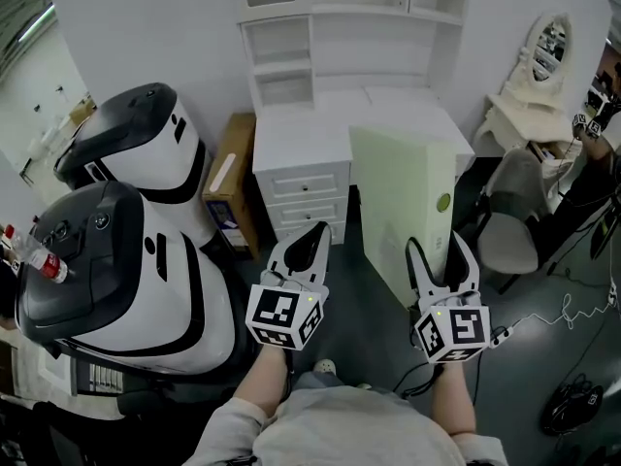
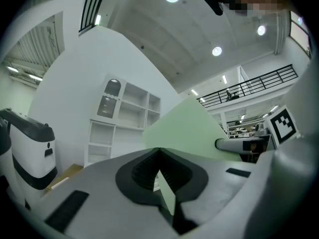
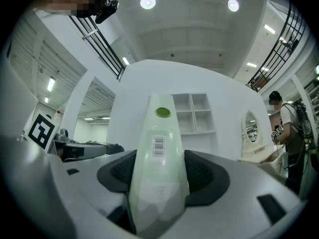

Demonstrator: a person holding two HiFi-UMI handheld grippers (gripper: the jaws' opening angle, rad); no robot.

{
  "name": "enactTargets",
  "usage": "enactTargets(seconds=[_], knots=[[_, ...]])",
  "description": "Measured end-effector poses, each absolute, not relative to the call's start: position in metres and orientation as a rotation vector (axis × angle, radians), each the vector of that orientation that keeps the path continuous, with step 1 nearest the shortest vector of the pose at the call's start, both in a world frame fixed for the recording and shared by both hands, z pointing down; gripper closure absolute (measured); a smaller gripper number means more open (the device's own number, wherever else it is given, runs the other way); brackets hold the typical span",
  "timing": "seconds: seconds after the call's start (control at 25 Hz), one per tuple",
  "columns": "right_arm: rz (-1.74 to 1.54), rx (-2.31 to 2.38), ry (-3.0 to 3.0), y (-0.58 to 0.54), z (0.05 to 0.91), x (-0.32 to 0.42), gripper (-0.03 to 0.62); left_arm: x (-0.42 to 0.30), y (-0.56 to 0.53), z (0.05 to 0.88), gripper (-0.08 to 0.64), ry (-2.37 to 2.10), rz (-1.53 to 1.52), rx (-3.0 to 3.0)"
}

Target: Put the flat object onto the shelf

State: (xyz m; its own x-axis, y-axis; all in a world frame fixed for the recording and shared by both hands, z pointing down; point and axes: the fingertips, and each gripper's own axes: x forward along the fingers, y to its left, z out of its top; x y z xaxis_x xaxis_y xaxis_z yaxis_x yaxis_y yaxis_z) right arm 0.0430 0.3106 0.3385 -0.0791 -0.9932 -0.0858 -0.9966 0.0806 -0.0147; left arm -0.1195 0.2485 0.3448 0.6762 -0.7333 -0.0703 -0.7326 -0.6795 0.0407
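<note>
Right hand-held gripper (image 1: 439,250) holds green box (image 1: 400,192)

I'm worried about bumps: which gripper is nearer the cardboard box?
Left. The left gripper hangs just right of the box; the right gripper is farther right, its fingers clamped on the green panel.

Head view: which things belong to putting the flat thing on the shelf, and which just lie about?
Job: flat green box, right gripper clamped on it, white shelf unit.
Lying about: two white machines, cardboard box, grey chair, oval mirror.
</note>
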Motion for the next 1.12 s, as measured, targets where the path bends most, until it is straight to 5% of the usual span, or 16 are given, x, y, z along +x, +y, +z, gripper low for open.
enactTargets(seconds=[1.12], knots=[[-0.025, -2.119, 2.151, 0.231, 0.351, 0.041, 0.302, -0.123, 0.152, 0.354, 0.546, -1.117, -0.144, 2.908]])
